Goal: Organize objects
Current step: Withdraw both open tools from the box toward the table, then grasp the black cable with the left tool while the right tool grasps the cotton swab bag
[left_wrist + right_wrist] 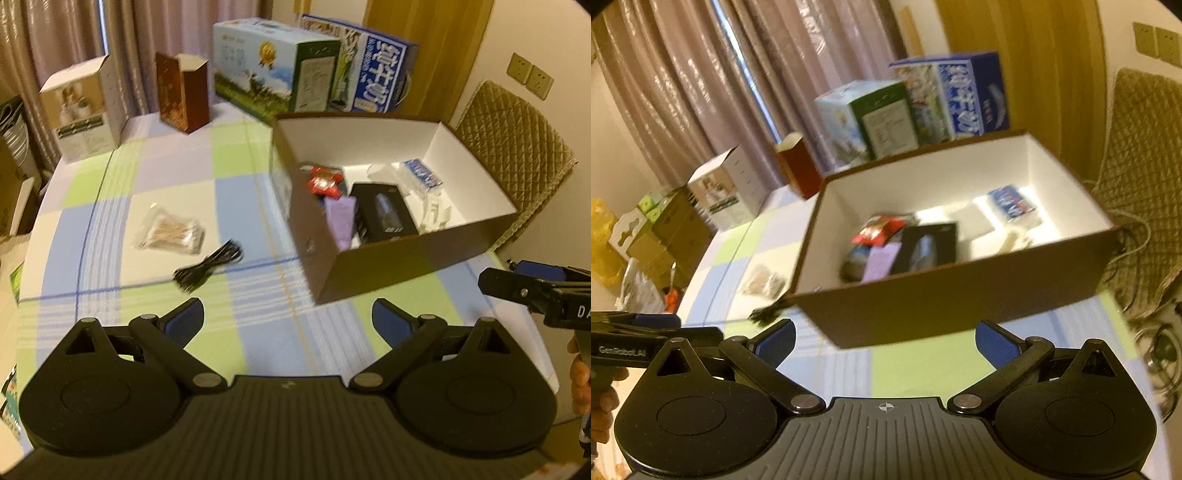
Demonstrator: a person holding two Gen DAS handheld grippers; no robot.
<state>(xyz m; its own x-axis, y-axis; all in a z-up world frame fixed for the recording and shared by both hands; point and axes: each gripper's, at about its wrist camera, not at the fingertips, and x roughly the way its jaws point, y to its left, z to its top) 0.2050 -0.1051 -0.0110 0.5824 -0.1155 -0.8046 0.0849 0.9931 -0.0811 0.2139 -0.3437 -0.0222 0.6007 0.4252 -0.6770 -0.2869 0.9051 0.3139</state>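
- Left gripper (288, 319): fingers spread wide, nothing between them, hovering over the checked tablecloth (110, 221) just short of the box
- Right gripper (885, 341): also spread wide & empty, facing the near wall of the brown box (942, 295); prob. parked near it so drops are short
- Box sits on the right part of the table, open top, white inside; acts as the collecting bin
- Already in it: red packet (325, 182), purple cloth (341, 218), black carton (384, 212), blue-white pack (423, 173), some clear/white bits I can't ID
- Not yet in: bag of cotton swabs (170, 232) & a coiled black cable (208, 264), both lying on the cloth to the left of the box, near each other, apart from it
- Cable is nearest the left gripper, so my guess: that's the next pick, w/ left side
- Cable is loose & floppy, may dangle or snag the box rim; swab bag is slippery plastic, pinch mid-bag
- Taller cartons at the back edge look like background, not part of the sort
- Views are blurry, esp. right
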